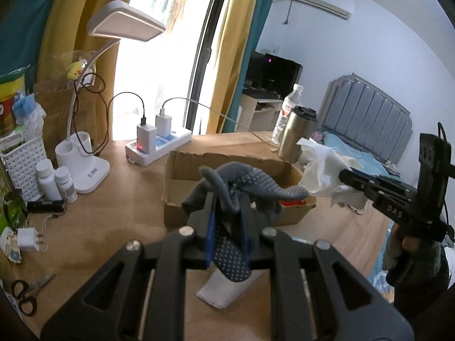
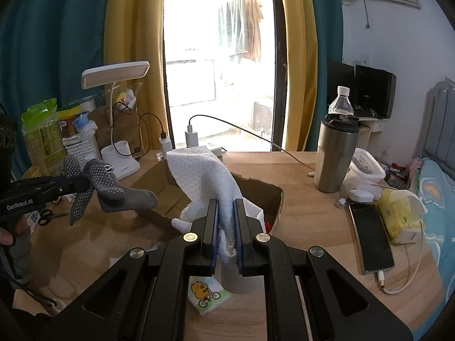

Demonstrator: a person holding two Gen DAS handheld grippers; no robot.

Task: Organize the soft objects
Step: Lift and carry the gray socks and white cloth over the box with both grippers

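My left gripper (image 1: pixel 226 199) is shut on a grey sock with grip dots (image 1: pixel 250 183), held just above the near edge of an open cardboard box (image 1: pixel 182 167). In the right wrist view the same gripper (image 2: pixel 85 183) holds the sock (image 2: pixel 113 190) left of the box (image 2: pixel 277 199). My right gripper (image 2: pixel 226 203) is shut on a white textured cloth (image 2: pixel 204 170), held above the box's near side. In the left wrist view it (image 1: pixel 345 174) holds the cloth (image 1: pixel 324 170) at the box's right end. Something red (image 1: pixel 291 203) lies inside the box.
On the wooden desk: a white desk lamp (image 1: pixel 85 170), power strip with chargers (image 1: pixel 159 145), pill bottles (image 1: pixel 55 182), scissors (image 1: pixel 24 292), steel tumbler (image 2: pixel 335 153), water bottle (image 2: pixel 341 105), phone on charge (image 2: pixel 371 237), tissue pack (image 2: pixel 401 218), small cartoon tissue packet (image 2: pixel 206 294). A bed is on the right.
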